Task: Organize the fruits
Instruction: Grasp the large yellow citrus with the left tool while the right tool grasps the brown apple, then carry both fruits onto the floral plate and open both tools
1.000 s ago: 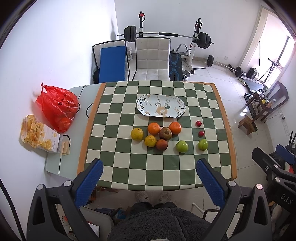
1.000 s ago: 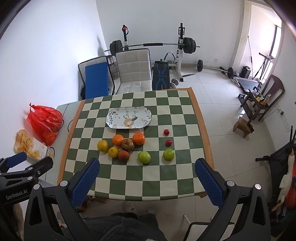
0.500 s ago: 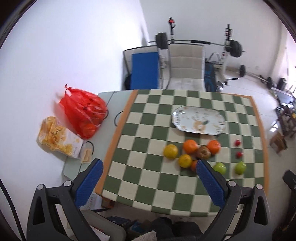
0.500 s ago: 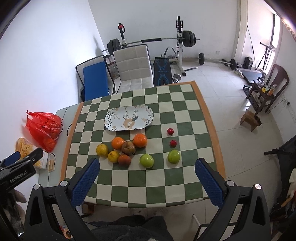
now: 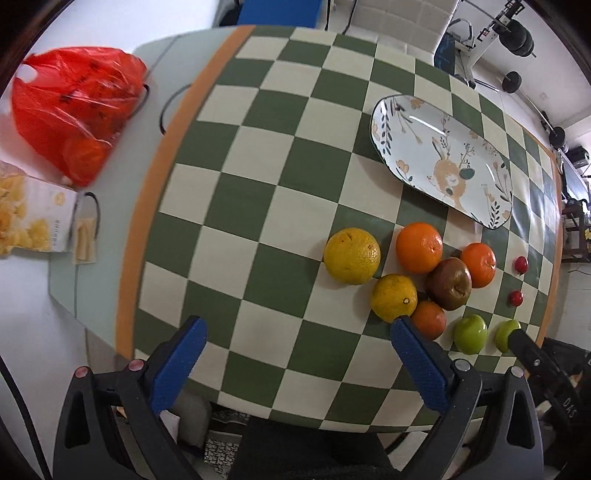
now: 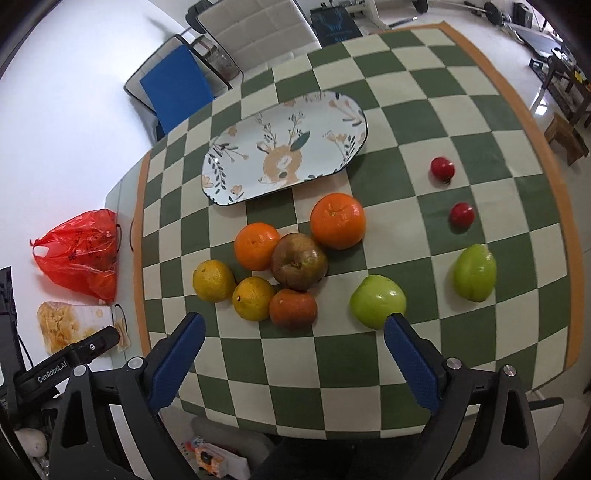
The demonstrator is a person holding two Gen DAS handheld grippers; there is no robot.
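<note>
Fruit lies loose on the green checked tablecloth (image 6: 406, 110): two orange ones (image 6: 337, 220), two yellow ones (image 6: 213, 280), a brown one (image 6: 299, 261), a small dark orange one (image 6: 293, 308), two green apples (image 6: 377, 301) and two small red fruits (image 6: 442, 168). A flowered oval plate (image 6: 284, 147) lies empty behind them; it also shows in the left wrist view (image 5: 443, 155). My right gripper (image 6: 293, 328) is open and empty above the near fruit. My left gripper (image 5: 299, 332) is open and empty, left of the yellow fruit (image 5: 351, 255).
A red plastic bag (image 5: 74, 107) and a snack box (image 5: 26, 218) sit on the grey side table to the left. Chairs (image 6: 258, 22) stand behind the table. Gym weights and furniture stand on the floor beyond.
Both grippers have dropped closer to the table and tilted down over it. The left one swung to the left side of the fruit. Nothing has been taken hold of.
</note>
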